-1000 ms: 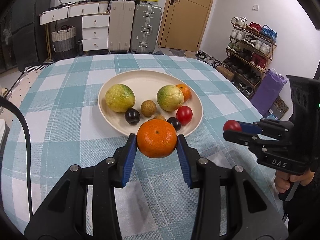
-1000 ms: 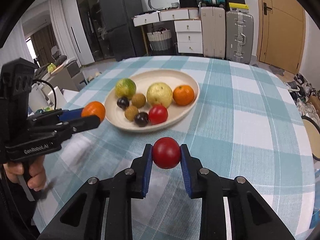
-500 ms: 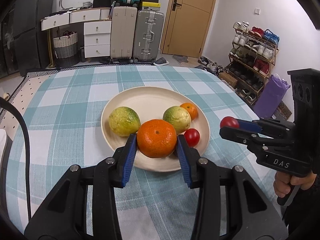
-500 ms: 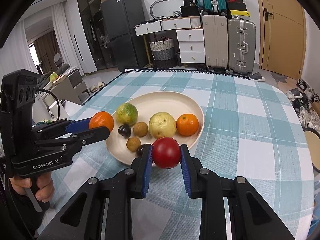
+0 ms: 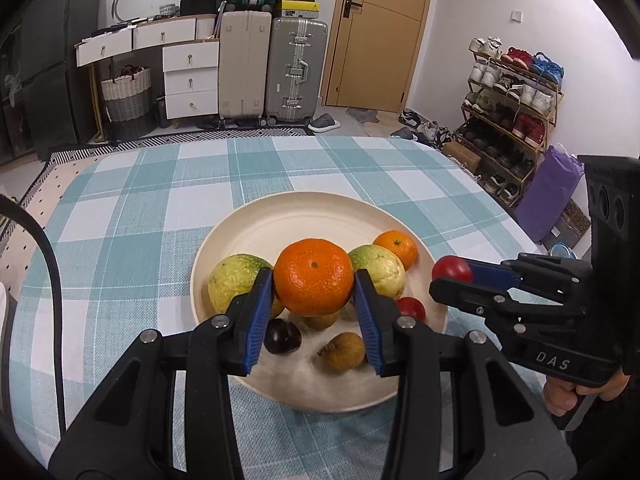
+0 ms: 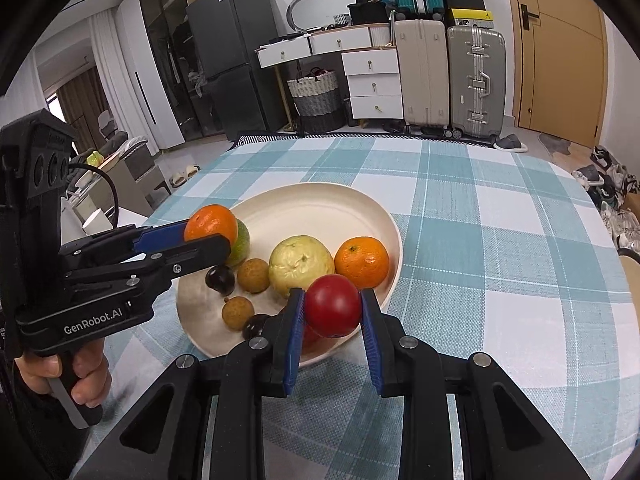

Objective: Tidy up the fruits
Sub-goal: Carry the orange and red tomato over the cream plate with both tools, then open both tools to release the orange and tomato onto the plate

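My left gripper (image 5: 314, 280) is shut on an orange (image 5: 314, 278) and holds it above the near part of the cream plate (image 5: 288, 220). My right gripper (image 6: 332, 312) is shut on a red tomato (image 6: 332, 311) above the plate's near rim (image 6: 384, 216). On the plate lie two yellow-green guavas (image 5: 232, 280) (image 6: 301, 264), a small orange (image 6: 361, 261), a red tomato (image 5: 411, 308), dark plums (image 5: 282, 337) and brown longans (image 5: 344, 351). Each gripper shows in the other's view, the right one (image 5: 452, 270) and the left one (image 6: 210, 226).
The plate stands on a table with a teal and white checked cloth (image 5: 140, 208). Beyond the far edge are suitcases (image 5: 296, 68), white drawers (image 5: 188, 76), a woven basket (image 5: 126, 92) and a door. A shoe rack (image 5: 512, 92) stands at the right.
Both grippers have moved forward and up with their fruit, from in front of the plate to above it. Both stay shut on their fruit.
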Demonstrator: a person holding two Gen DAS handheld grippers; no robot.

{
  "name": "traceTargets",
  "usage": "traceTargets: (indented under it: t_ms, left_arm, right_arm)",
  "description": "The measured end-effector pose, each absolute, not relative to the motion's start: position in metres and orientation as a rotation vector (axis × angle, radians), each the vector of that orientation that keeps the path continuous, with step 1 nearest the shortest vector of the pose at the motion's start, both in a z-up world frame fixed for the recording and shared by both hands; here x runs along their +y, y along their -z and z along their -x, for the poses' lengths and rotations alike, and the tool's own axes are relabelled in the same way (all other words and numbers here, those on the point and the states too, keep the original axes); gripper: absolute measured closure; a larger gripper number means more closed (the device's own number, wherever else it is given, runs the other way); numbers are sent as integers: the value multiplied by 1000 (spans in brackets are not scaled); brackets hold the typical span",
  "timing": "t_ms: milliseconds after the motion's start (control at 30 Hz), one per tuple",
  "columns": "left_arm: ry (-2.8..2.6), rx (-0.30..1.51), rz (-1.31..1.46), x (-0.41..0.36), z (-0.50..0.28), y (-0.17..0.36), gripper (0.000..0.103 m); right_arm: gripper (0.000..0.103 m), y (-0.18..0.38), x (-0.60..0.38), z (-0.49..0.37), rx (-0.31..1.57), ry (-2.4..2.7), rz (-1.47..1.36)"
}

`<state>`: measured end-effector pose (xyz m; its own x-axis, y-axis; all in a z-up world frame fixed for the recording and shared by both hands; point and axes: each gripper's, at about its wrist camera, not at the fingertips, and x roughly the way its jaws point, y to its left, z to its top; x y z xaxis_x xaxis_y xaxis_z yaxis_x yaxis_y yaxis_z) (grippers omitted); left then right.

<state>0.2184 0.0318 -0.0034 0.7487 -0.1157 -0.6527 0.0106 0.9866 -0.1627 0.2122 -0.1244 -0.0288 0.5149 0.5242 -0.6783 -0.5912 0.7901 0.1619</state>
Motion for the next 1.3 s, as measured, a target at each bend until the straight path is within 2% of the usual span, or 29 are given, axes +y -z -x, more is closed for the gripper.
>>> traceTargets:
  t_ms: [900,967,1100,1133,1233,1267,1300]
  left_arm:
    - [73,752,109,28,-268,24,65]
    - [74,752,108,28,-268,24,65]
    - [71,744,103,29,-263,20,64]
    - [67,741,101,29,-261,19,61]
    - [64,705,105,32,-249,9,40]
    - [60,692,107,33,-244,5,27]
    - [55,678,109,34,-239,1,19]
  right_arm:
    - [75,40,-117,-225,789,-678,121]
    - [73,40,-117,-224,790,-680,120]
    - [64,37,-120,-218,774,-690,118]
    - [60,36,-122,-216,769,-687,117]
    - [52,33,-128,-210,754,-679,113]
    - [50,32,-130,-209,753,-677,113]
    - [42,31,-133,-206,754,-674,110]
